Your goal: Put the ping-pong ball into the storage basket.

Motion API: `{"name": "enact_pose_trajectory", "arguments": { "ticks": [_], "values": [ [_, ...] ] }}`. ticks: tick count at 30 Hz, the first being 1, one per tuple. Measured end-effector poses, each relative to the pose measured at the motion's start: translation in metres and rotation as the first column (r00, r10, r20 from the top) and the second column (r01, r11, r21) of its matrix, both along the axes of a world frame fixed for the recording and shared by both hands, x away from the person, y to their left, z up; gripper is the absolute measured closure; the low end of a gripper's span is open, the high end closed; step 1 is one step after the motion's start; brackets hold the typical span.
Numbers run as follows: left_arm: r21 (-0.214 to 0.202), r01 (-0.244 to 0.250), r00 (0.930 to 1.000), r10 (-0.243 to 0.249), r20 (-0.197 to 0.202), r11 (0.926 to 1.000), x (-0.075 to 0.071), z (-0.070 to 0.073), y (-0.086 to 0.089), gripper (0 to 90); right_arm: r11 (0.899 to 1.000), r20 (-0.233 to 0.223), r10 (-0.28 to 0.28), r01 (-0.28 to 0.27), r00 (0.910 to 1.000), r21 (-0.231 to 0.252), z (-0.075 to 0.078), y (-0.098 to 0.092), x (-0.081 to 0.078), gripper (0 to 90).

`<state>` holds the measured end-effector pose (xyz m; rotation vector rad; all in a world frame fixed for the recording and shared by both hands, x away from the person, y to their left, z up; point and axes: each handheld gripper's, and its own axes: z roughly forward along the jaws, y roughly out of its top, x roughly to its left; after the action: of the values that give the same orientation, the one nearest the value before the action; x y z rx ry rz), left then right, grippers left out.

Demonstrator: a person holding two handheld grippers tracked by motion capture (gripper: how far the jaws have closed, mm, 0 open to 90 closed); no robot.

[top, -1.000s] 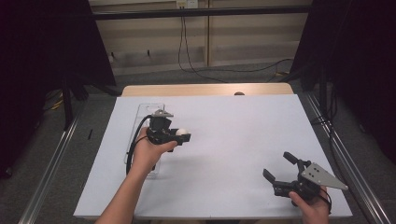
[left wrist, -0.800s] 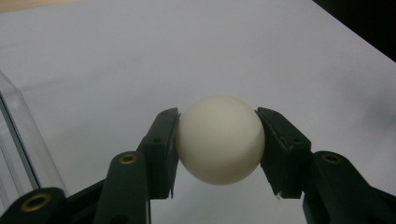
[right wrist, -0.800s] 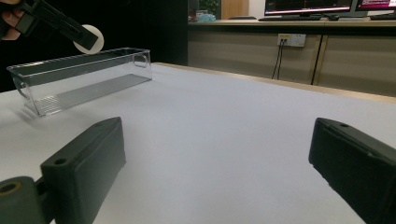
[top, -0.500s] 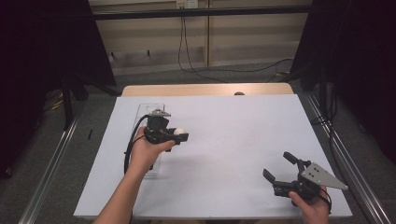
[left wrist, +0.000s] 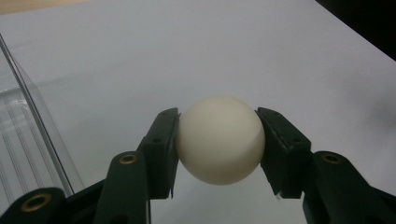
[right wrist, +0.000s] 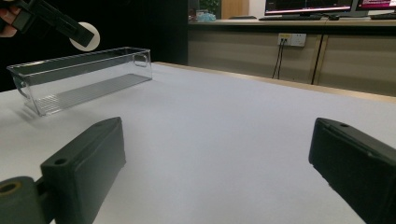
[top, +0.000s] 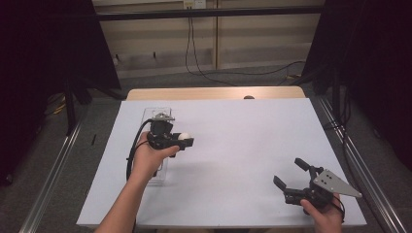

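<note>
Holding the white ball (left wrist: 219,139) clamped between its jaws, your left gripper (top: 180,142) hovers just beside the clear bin (right wrist: 79,77); pickup looks done, placement remains. Your right gripper (top: 290,175) rests wide open, empty.

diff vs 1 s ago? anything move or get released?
No visible change. The left gripper stays shut on the white ball, held beside the clear bin. The right gripper stays open, low over the white table near its right front corner.
</note>
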<state>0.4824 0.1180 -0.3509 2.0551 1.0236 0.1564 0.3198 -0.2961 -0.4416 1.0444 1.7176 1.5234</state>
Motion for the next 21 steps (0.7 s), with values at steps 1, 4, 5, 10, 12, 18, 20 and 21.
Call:
{"name": "enact_pose_trajectory", "arguments": {
  "ticks": [1, 4, 5, 10, 12, 18, 20, 21],
  "values": [
    [0.004, 0.009, 1.0, -0.009, 0.003, 1.0, 0.0005, -0.0002, 0.0015, 51.3, 1.0, 0.0, 0.002, -0.002, 1.0, 0.001, 0.0, 0.0, 0.0, 3.3],
    [-0.015, -0.01, 1.0, 0.01, 0.002, 0.9998, 0.0002, -0.0006, 0.0017, 51.3, 1.0, 0.002, 0.002, -0.002, 1.0, -0.001, -0.0001, -0.0001, 0.0002, 3.3],
    [-0.01, -0.009, 0.9999, 0.009, 0.006, 0.9999, 0.0003, -0.0006, 0.0024, 51.3, 1.0, 0.001, 0.001, -0.001, 1.0, -0.003, -0.0001, -0.0001, 0.0002, 3.3],
    [0.002, 0.002, 1.0, -0.002, 0.005, 1.0, 0.0008, 0.0005, 0.0053, 51.3, 1.0, 0.001, 0.001, -0.001, 1.0, -0.002, -0.0001, -0.0001, 0.0002, 3.3],
    [-0.012, -0.017, 0.9998, 0.017, 0.005, 0.9998, 0.0, 0.0, 0.0039, 51.3, 1.0, -0.001, 0.0, 0.0, 1.0, 0.0, 0.0001, 0.0001, -0.0001, 3.3],
    [0.01, -0.006, 1.0, 0.006, 0.001, 0.9999, 0.001, 0.0011, 0.008, 51.3, 1.0, -0.002, -0.001, 0.001, 1.0, 0.0, 0.0001, 0.0, -0.0001, 3.3],
    [0.012, -0.008, 1.0, 0.008, 0.003, 0.9999, 0.001, 0.001, 0.0087, 51.3, 1.0, 0.001, 0.001, -0.001, 1.0, -0.002, 0.0, 0.0, 0.0002, 3.3],
    [-0.001, -0.019, 0.9998, 0.019, -0.001, 0.9998, 0.0007, 0.0008, 0.0083, 51.3, 1.0, 0.001, 0.001, -0.001, 1.0, -0.002, 0.0, 0.0, 0.0002, 3.3]
  ]
}}
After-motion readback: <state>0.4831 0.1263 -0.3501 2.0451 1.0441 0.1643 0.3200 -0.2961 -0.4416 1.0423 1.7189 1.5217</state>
